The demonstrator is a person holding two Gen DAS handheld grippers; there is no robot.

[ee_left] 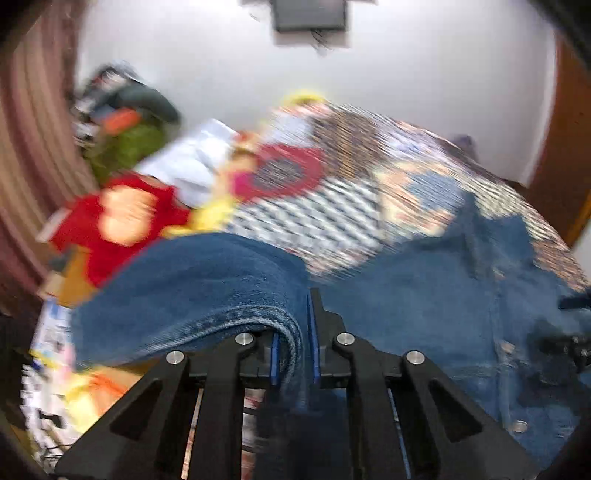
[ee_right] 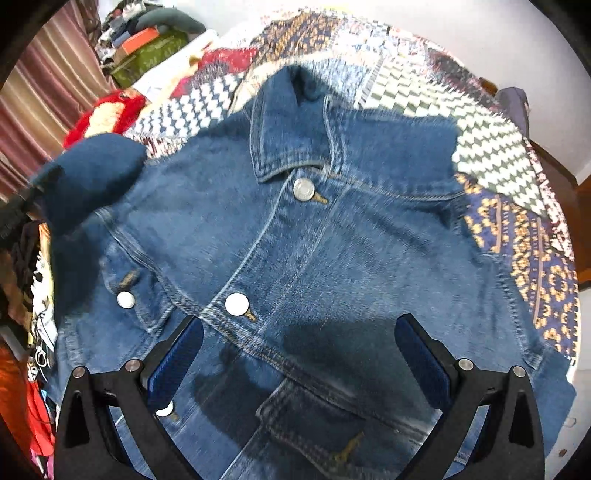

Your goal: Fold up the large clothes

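A blue denim jacket (ee_right: 314, 240) lies front up on a patterned bedspread (ee_right: 491, 147), collar at the far side, metal buttons down the front. My left gripper (ee_left: 293, 332) is shut on the cuff end of the jacket's sleeve (ee_left: 192, 288) and holds it lifted above the bed; the lifted sleeve also shows in the right wrist view (ee_right: 92, 173) at the left. The jacket body shows in the left wrist view (ee_left: 443, 302) to the right. My right gripper (ee_right: 299, 343) is open and empty, hovering over the jacket's lower front.
A red cushion (ee_left: 118, 218) and white fabric (ee_left: 192, 162) lie at the bed's left side. A cluttered pile with a green bag (ee_right: 151, 55) stands by striped curtains (ee_right: 48, 88). A wooden door (ee_left: 569, 147) is at the right, a dark screen (ee_left: 310, 14) on the wall.
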